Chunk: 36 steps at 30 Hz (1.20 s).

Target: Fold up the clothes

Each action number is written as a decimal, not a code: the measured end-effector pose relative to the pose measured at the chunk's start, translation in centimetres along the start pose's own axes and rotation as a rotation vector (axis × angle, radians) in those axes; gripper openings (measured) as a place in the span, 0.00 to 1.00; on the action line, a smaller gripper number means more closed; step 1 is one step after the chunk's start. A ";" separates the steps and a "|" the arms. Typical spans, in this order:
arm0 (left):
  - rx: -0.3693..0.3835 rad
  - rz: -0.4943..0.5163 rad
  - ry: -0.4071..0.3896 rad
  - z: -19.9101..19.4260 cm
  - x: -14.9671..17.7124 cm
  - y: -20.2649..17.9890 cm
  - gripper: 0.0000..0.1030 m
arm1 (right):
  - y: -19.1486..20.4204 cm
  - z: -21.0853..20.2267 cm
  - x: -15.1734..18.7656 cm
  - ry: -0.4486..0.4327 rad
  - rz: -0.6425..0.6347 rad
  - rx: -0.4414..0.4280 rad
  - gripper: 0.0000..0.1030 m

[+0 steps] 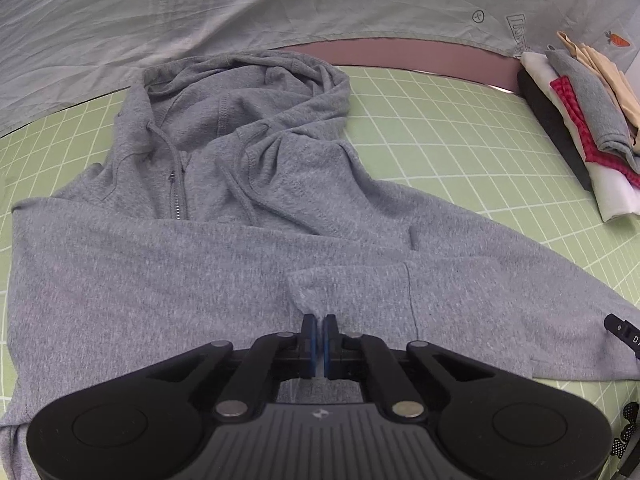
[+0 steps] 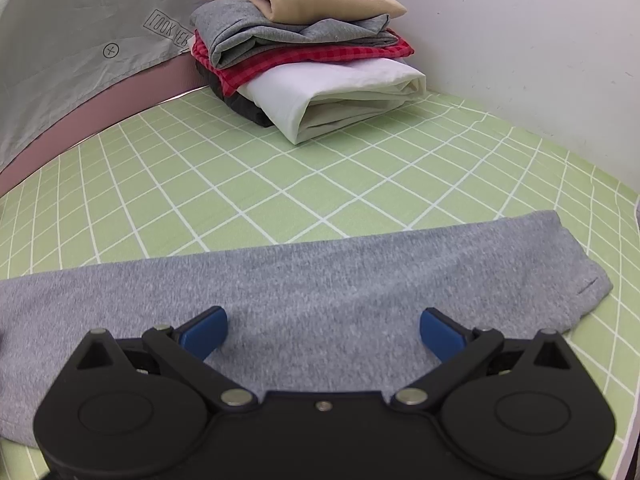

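Two grippers work over a green gridded mat (image 1: 460, 128) that fills most of both views, its white lines running out to a pink edge strip at twelve o'clock. Behind that strip hangs a grey printed sheet (image 1: 200, 12), and in the right wrist view a white wall (image 2: 520, 40) closes the two o'clock side.

Next in size is the grey zip hoodie (image 1: 160, 272), spread flat on the mat, hood at twelve o'clock, zipper and drawcords just below it, one sleeve (image 1: 520, 280) stretched out toward three o'clock. In the right wrist view that sleeve (image 2: 320, 280) lies straight across from nine to three o'clock, cuff end at three.

A stack of folded clothes (image 2: 312, 52) sits at twelve o'clock in the right view, well apart from the sleeve: dark at the bottom, then white, red checked, grey, and beige on top. The left view shows the same stack (image 1: 580, 120) at two o'clock.

Smallest, the left gripper (image 1: 319, 320) has its blue pads drawn together, pinching a small raised fold of the hoodie's fabric near the middle of the body. The right gripper (image 2: 323, 330) stands with jaws wide apart over the sleeve, nothing pressed between its pads
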<state>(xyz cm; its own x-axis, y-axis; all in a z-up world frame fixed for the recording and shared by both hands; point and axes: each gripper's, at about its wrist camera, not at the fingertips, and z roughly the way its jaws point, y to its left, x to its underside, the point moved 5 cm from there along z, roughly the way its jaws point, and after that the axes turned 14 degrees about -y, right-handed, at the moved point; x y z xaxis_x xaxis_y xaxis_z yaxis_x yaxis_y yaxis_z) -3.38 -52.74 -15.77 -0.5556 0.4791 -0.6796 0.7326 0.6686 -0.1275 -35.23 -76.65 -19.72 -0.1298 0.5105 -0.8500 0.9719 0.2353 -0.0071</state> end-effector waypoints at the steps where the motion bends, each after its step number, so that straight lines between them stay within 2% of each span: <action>1: -0.016 0.003 -0.010 -0.6 -0.2 0.5 0.04 | 0.0 0.0 0.0 -0.002 0.000 0.000 1.00; 8: -0.151 0.002 -0.064 -4.0 -1.2 6.1 0.04 | 0.1 -0.3 0.3 -0.038 0.004 0.007 1.00; 12: -0.262 -0.011 -0.090 -5.5 -1.6 10.4 0.04 | 0.1 -0.4 0.4 -0.046 0.007 0.012 1.00; 16: -0.360 -0.052 -0.114 -6.9 -2.2 14.5 0.04 | 0.1 -0.5 0.4 -0.053 0.006 0.010 1.00; 20: -0.427 -0.089 -0.115 -7.2 -2.2 17.0 0.05 | 0.1 -0.6 0.5 -0.063 0.007 0.012 1.00; 23: -0.489 -0.102 -0.075 -6.2 -1.5 17.6 0.15 | 0.1 -0.6 0.6 -0.067 0.008 0.012 1.00; 24: -0.504 -0.106 -0.068 -6.1 -1.3 17.6 0.22 | 0.1 -0.6 0.6 -0.069 0.009 0.013 1.00; 26: -0.517 -0.110 -0.075 -6.1 -1.3 17.2 0.41 | 0.1 -0.7 0.6 -0.072 0.009 0.013 1.00; 28: -0.506 -0.125 -0.100 -6.3 -1.4 16.3 0.69 | 0.1 -0.7 0.6 -0.077 0.010 0.013 1.00; 33: -0.494 -0.146 -0.111 -5.9 -1.3 14.0 0.80 | 0.1 -0.8 0.8 -0.099 0.014 0.022 1.00; 36: -0.466 -0.131 -0.079 -5.1 -0.7 12.6 0.80 | 0.1 -0.8 0.8 -0.095 0.008 0.014 1.00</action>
<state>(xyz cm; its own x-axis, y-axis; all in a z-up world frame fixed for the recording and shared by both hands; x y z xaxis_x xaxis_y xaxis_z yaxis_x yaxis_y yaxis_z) 4.20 -41.74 -13.24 -0.5862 0.3413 -0.7348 0.3947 0.9123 0.1089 -35.39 -75.61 -19.97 -0.1032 0.4315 -0.8962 0.9756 0.2192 -0.0068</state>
